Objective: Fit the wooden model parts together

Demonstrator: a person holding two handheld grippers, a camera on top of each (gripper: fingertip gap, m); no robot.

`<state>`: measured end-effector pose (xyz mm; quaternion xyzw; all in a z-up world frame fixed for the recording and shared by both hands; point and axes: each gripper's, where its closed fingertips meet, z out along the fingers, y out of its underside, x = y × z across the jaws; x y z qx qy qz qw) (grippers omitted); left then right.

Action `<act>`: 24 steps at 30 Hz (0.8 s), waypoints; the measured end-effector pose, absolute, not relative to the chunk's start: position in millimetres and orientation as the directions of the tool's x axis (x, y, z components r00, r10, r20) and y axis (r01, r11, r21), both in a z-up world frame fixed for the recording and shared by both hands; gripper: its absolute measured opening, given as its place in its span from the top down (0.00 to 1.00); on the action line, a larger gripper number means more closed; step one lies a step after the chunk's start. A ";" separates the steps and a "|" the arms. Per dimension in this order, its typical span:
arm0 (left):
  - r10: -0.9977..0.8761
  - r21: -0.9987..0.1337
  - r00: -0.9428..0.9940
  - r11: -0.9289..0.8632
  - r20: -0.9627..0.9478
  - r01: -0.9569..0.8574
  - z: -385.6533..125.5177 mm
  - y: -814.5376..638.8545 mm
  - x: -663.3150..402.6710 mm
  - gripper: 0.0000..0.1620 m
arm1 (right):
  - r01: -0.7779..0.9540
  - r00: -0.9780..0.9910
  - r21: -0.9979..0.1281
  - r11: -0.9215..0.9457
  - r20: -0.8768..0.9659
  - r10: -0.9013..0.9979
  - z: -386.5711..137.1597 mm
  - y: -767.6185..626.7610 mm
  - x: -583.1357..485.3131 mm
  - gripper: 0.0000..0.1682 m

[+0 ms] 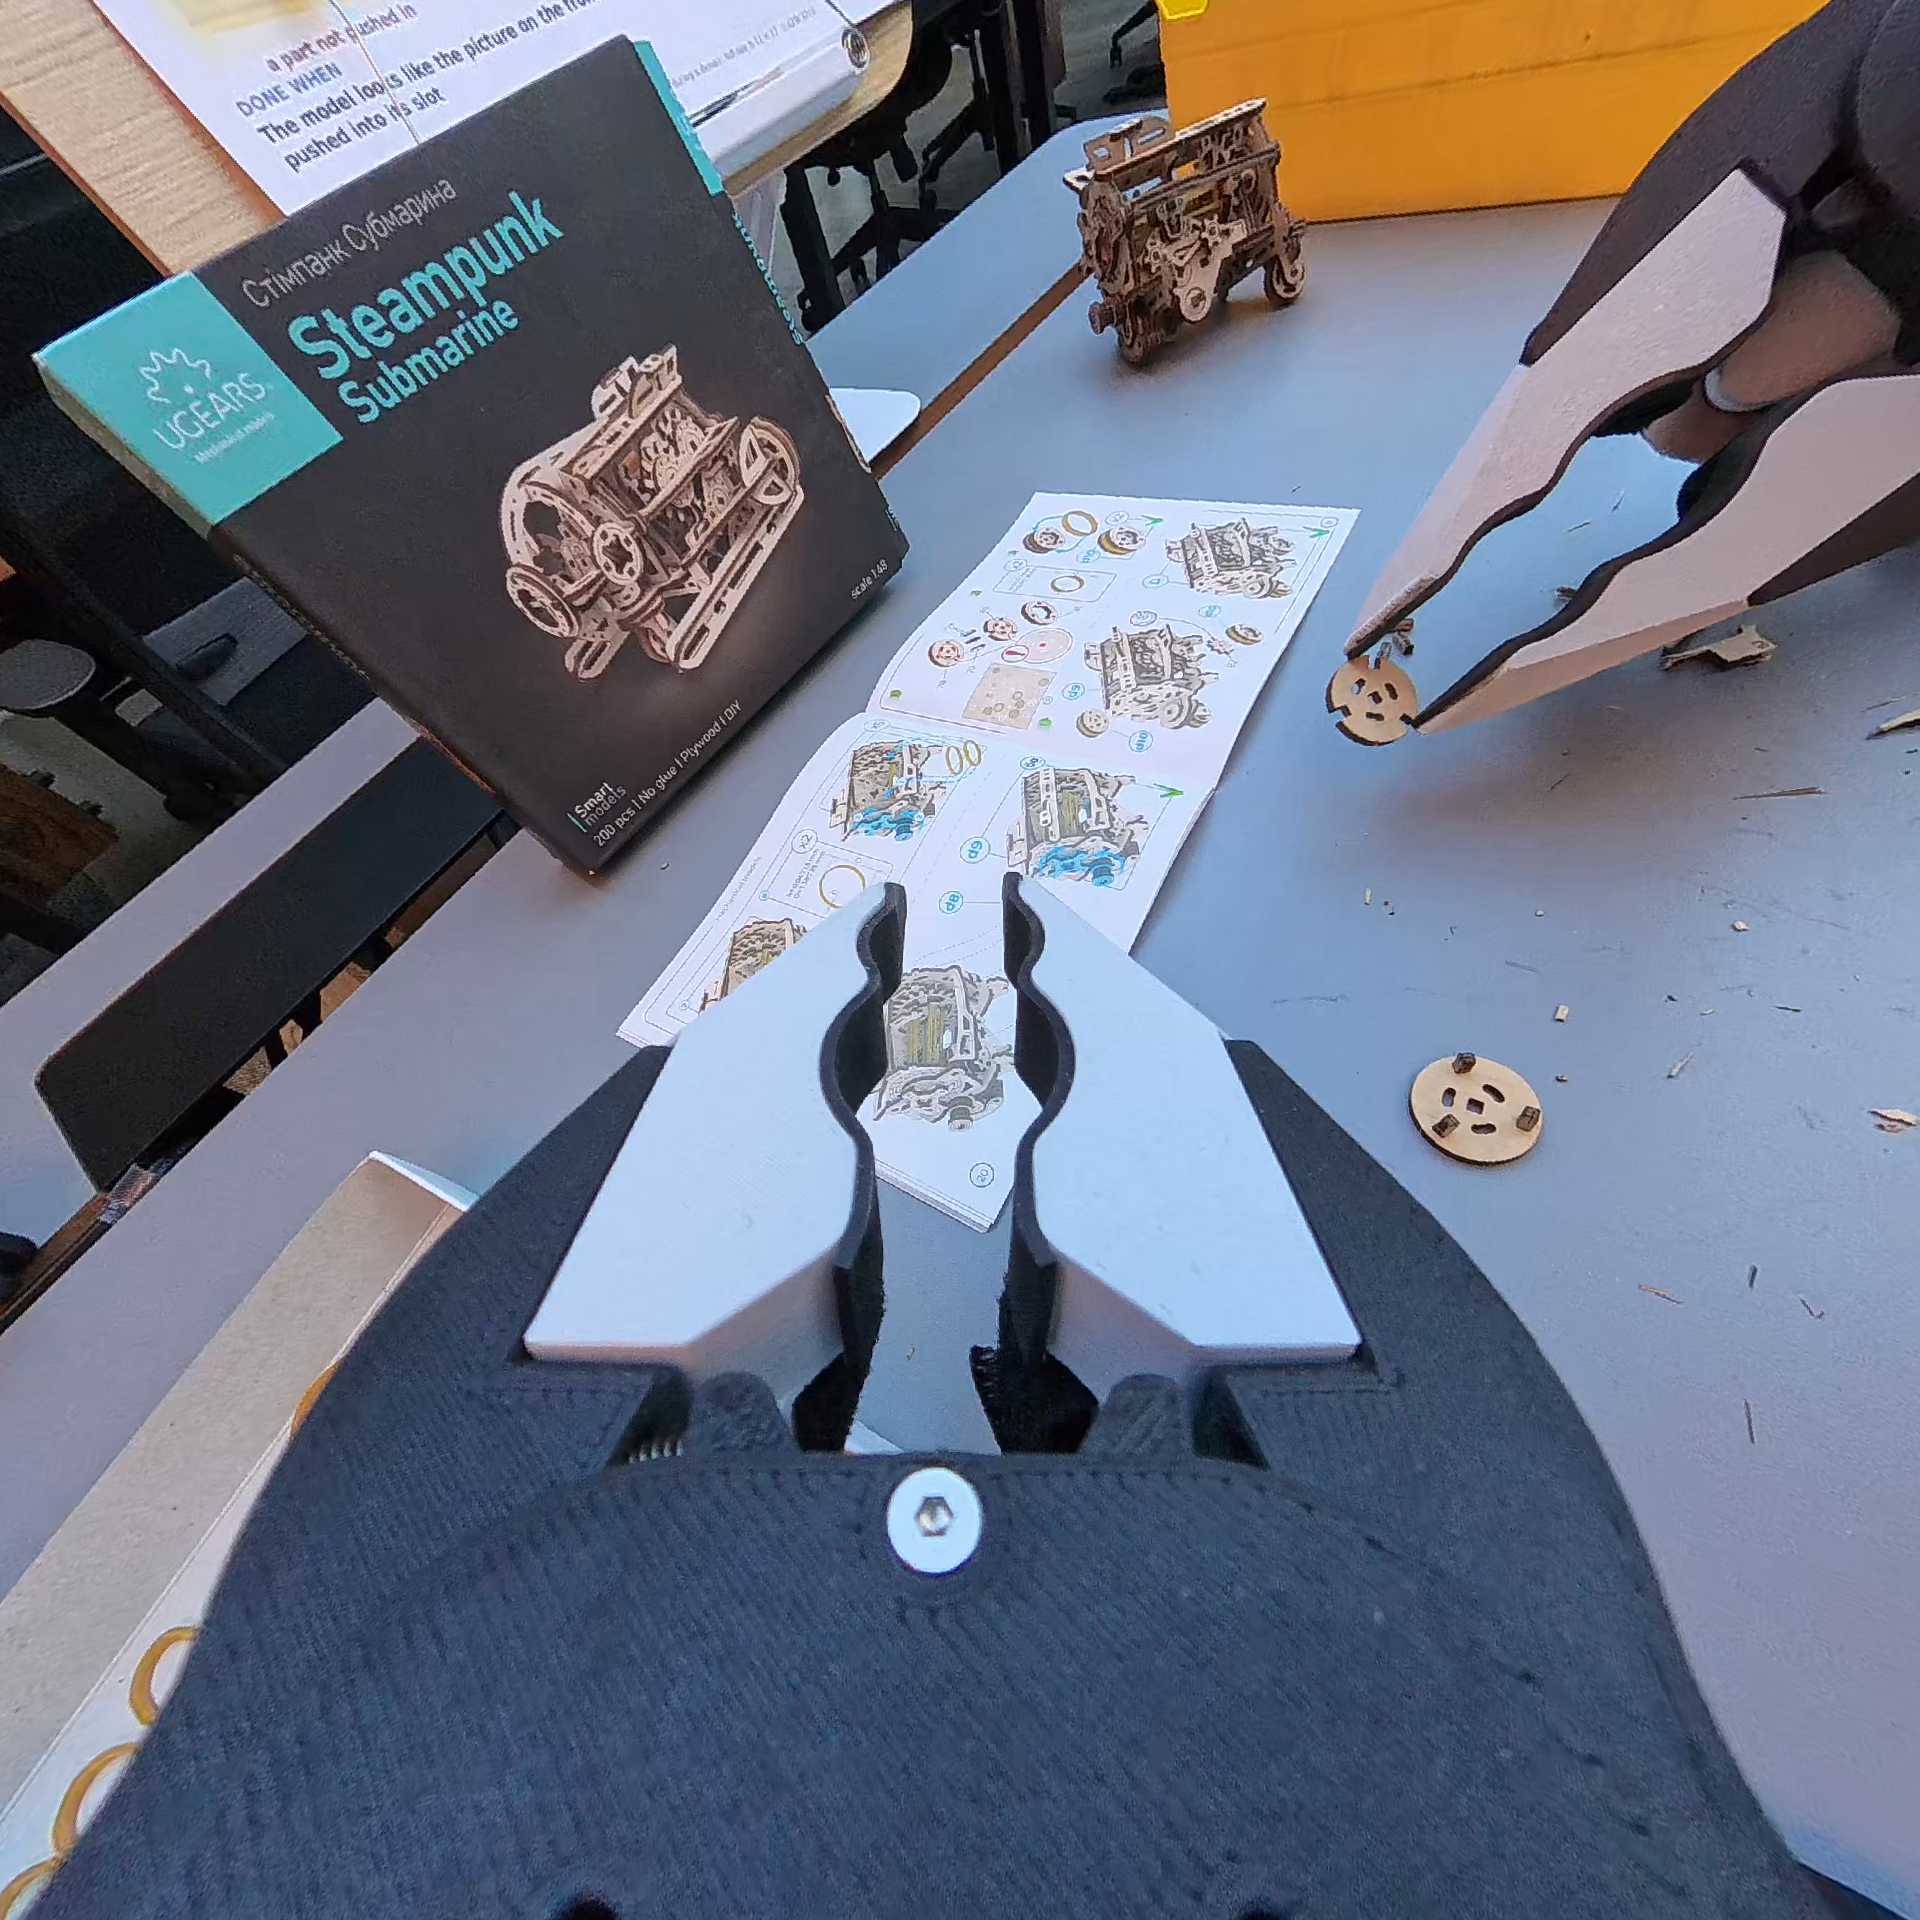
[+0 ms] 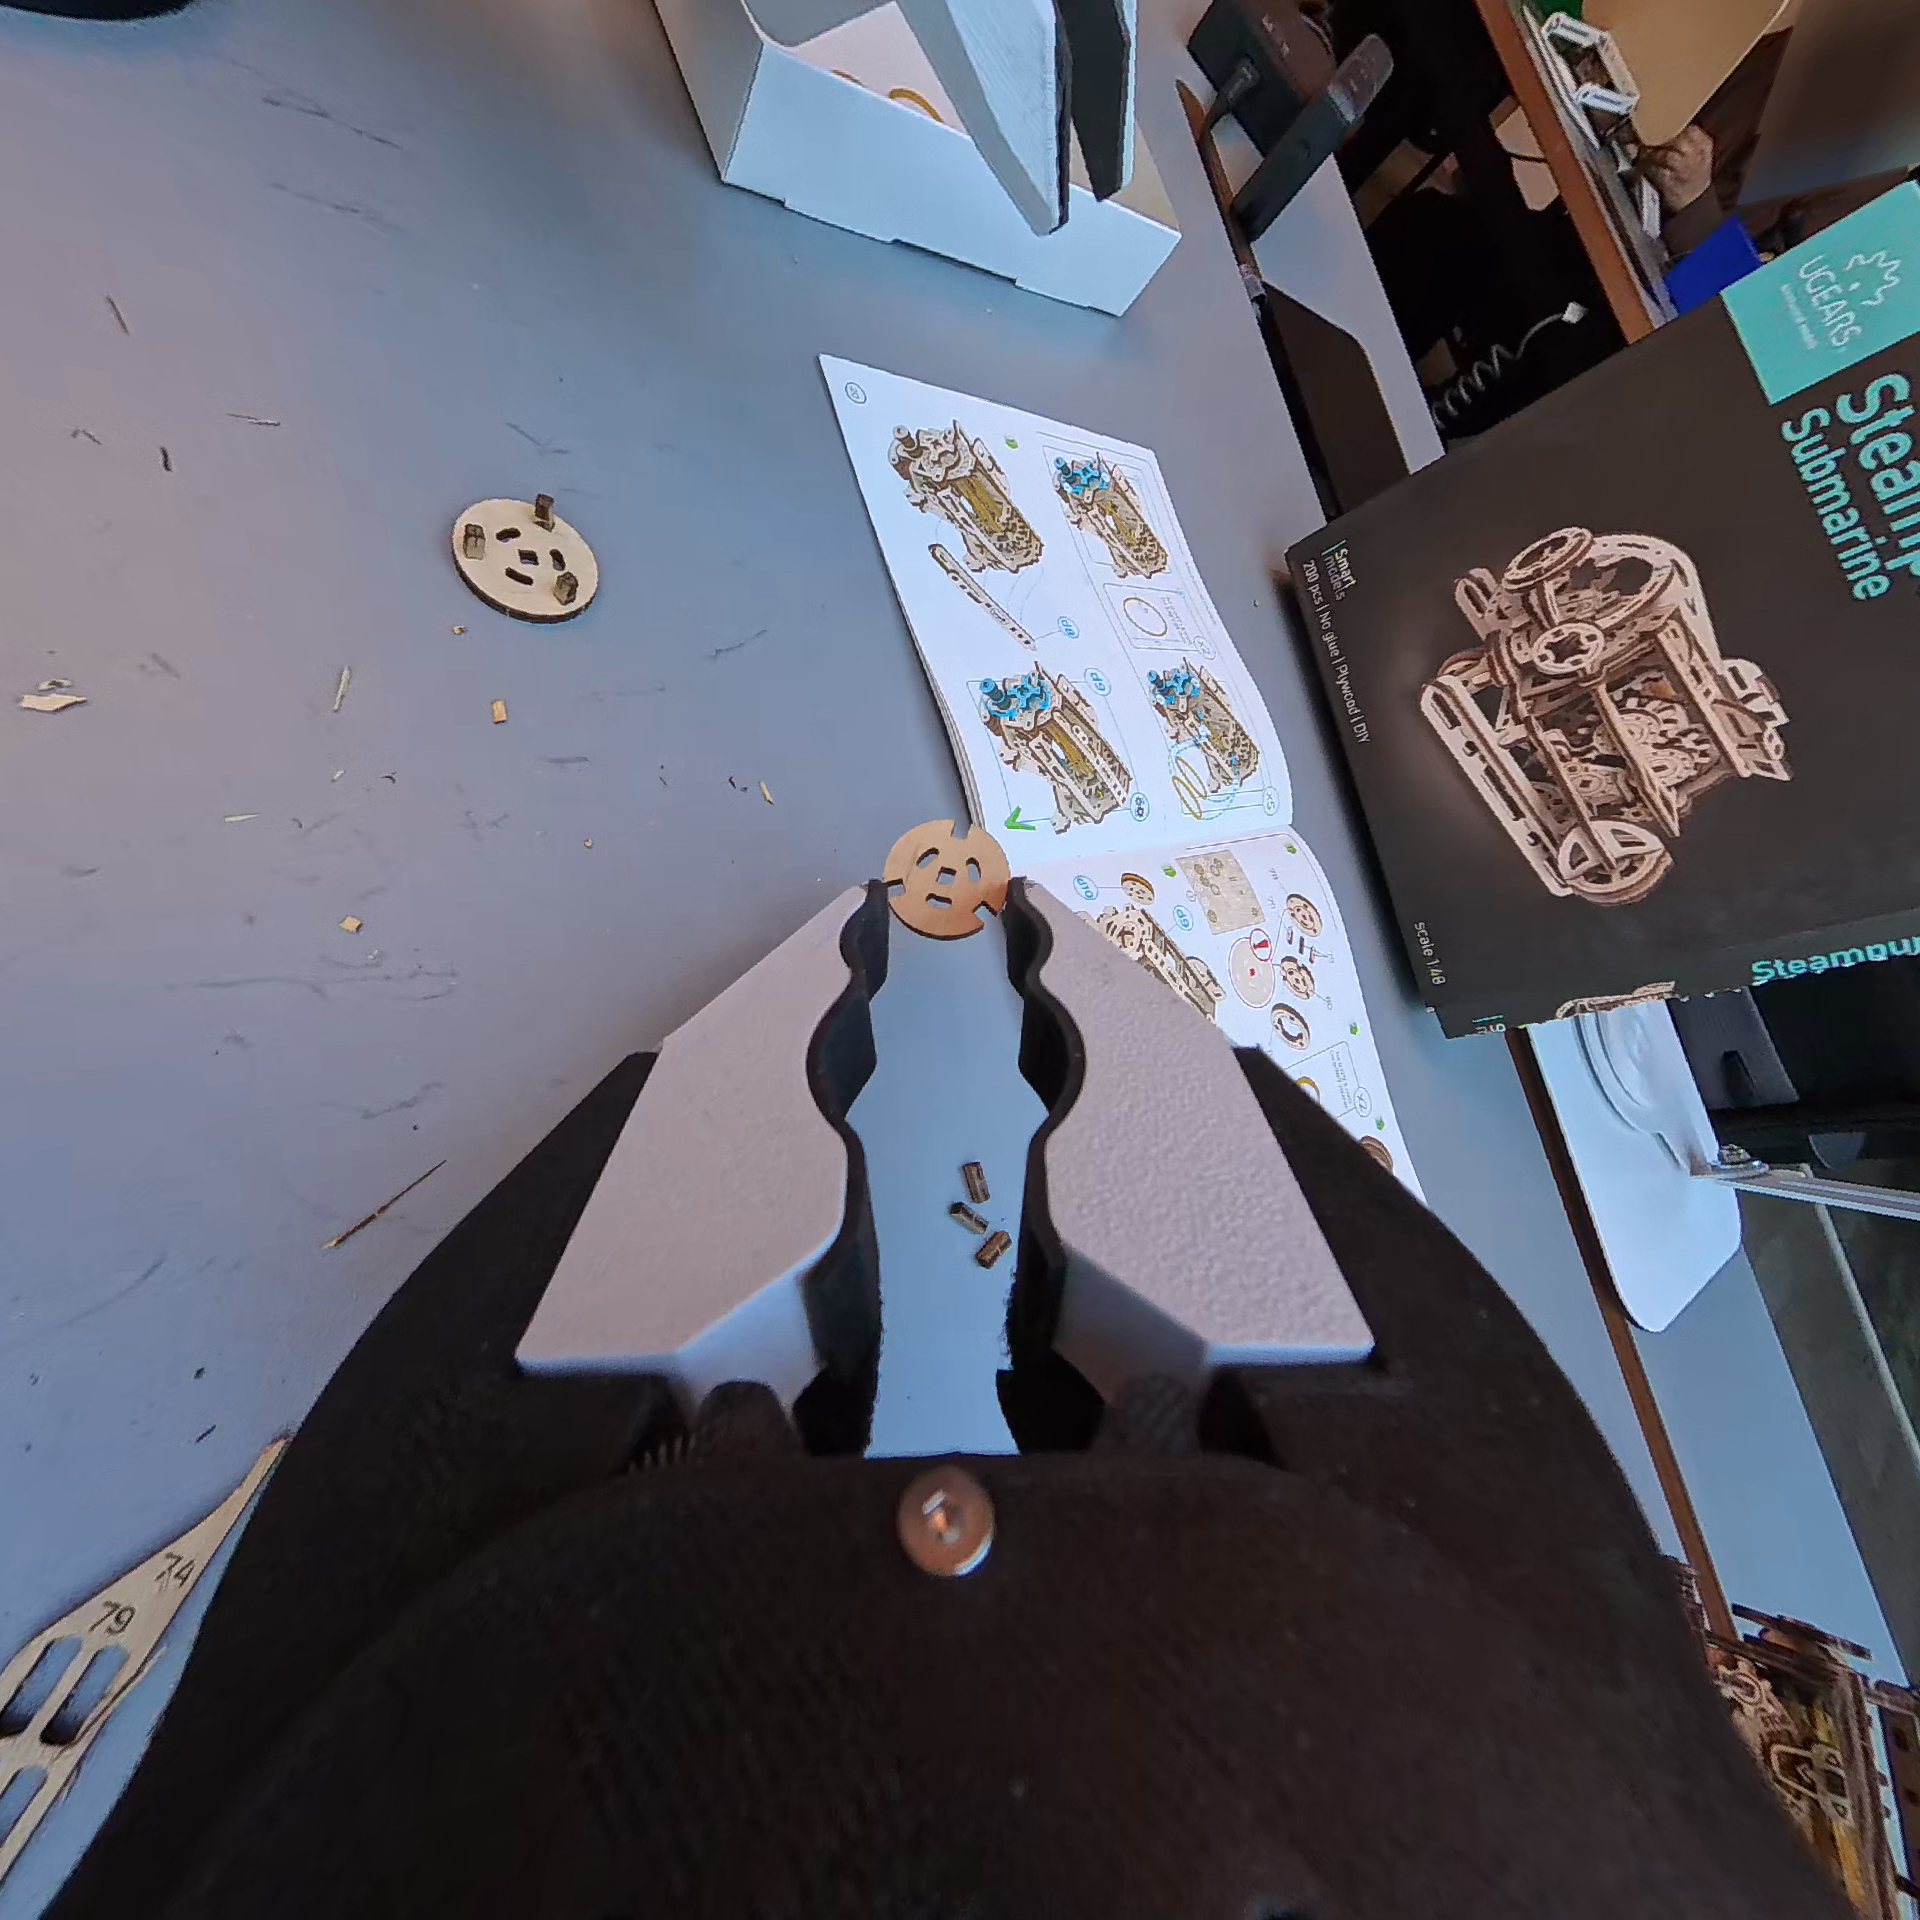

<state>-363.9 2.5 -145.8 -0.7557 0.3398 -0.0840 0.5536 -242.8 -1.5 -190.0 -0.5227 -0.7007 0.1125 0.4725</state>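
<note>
A slotted wooden disc (image 2: 947,879) is pinched by its edges between the tips of the right gripper (image 2: 945,894), centre of the right wrist view, held clear of the grey table (image 2: 312,987). In the left wrist view the same disc (image 1: 1372,703) is seen right of centre, at the tips of the right gripper (image 1: 1387,681); whether it touches the table there cannot be told.

A second disc (image 2: 525,561), fitted with three small upright pegs, is laid flat on the table at upper left of the right view, well apart from the held one. It is seen at lower right of the left view (image 1: 1475,1109).

Three loose pegs (image 2: 980,1214) are lying on the table, framed between the right gripper's fingers, lower centre.

The left gripper (image 1: 954,904) is held empty, fingers spread with a narrow gap, over the open manual (image 1: 1039,727). Its fingertips (image 2: 1039,114) are seen at top centre of the right view, in front of a white tray (image 2: 935,187).

The manual (image 2: 1091,675) is spread flat, right of centre in the right view, just beside the held disc.

The kit box (image 1: 468,447) is stood at a lean, upper left of the left view; right edge of the right view (image 2: 1621,675).

A part-built model (image 1: 1190,239) is stood on the table at the top of the left view, before a yellow bin (image 1: 1455,94).

A cut-out plywood sheet (image 2: 73,1673) is seen at lower left of the right view. Wood chips (image 2: 343,688) are scattered over the table.
</note>
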 end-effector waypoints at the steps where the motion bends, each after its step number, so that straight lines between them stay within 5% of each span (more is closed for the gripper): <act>1: -0.607 -0.894 0.755 -0.157 -0.248 -0.420 -146.0 2.5 -363.8 0.90 | 0.626 -0.010 -0.650 0.432 0.547 0.837 -190.3 -1.8 -242.8 0.87; 24: -0.616 -0.885 0.744 -0.158 -0.258 -0.438 -149.1 1.6 -360.7 0.90 | 0.613 0.068 -0.559 0.559 0.742 0.667 -159.1 24.9 -230.0 0.87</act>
